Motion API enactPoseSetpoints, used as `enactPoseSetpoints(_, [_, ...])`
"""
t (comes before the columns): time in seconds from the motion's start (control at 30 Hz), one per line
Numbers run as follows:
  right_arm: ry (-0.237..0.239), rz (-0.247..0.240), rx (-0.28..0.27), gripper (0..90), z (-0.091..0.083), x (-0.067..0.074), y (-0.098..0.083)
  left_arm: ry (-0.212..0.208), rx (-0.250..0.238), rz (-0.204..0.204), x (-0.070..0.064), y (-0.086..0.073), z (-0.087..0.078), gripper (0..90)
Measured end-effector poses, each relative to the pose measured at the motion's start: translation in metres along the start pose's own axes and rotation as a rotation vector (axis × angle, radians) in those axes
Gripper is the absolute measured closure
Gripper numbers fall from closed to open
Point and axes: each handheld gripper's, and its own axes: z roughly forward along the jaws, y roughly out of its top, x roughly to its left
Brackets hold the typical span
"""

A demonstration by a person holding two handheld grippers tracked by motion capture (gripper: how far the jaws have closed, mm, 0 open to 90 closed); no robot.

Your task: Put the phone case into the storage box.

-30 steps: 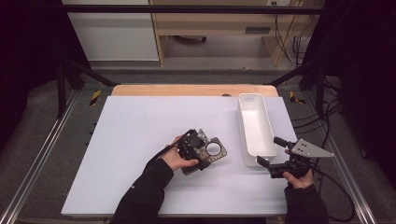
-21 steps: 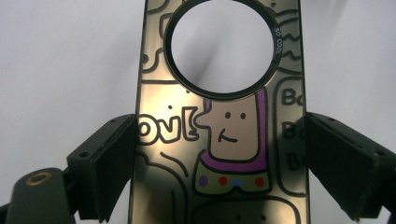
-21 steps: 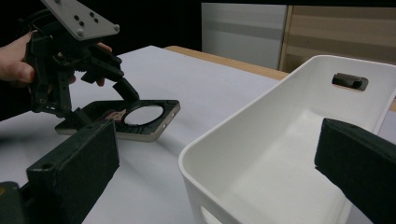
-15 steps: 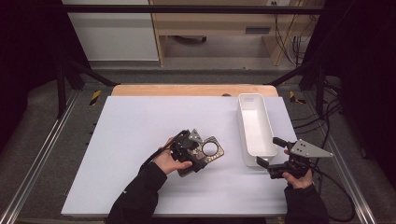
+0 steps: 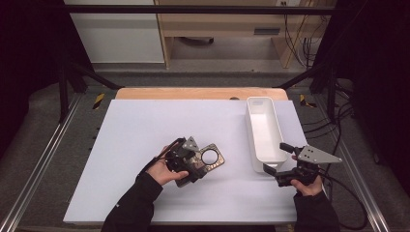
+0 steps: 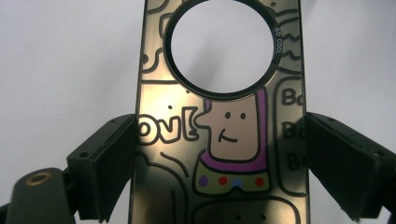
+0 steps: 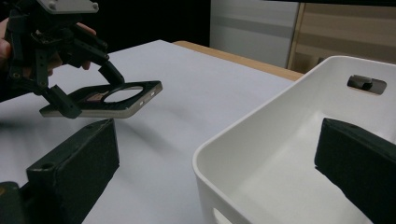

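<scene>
Just left of the white bin [image 5: 263,133], left gripper [image 5: 193,162] clamps the phone case [image 5: 211,158].

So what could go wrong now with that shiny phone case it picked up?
1. The left gripper pinches the phone case only by its two thin side edges, so it might slip out and drop onto the table.
2. The case hangs in the air, away from the white bin. If it is carried there too low, it could bump the bin's rim.
3. The right gripper, open, sits at the bin's near corner and could get in the way.
</scene>
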Motion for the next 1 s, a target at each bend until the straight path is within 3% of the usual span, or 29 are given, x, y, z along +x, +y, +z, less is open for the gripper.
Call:
enactPoseSetpoints(0.3, [0.042, -0.026, 0.006, 0.4, 0.003, 0.006, 0.006, -0.018, -0.020, 0.008, 0.003, -0.009, -0.018, 11.5])
enactPoseSetpoints(0.53, [0.087, -0.052, 0.026, 0.4, 0.009, 0.013, 0.010, -0.032, -0.016, 0.041, 0.003, -0.012, -0.028, 11.5])
enactPoseSetpoints(1.0, [0.180, -0.090, 0.047, 0.4, 0.030, 0.028, 0.018, -0.073, 0.000, 0.094, -0.001, -0.014, -0.037, 11.5])
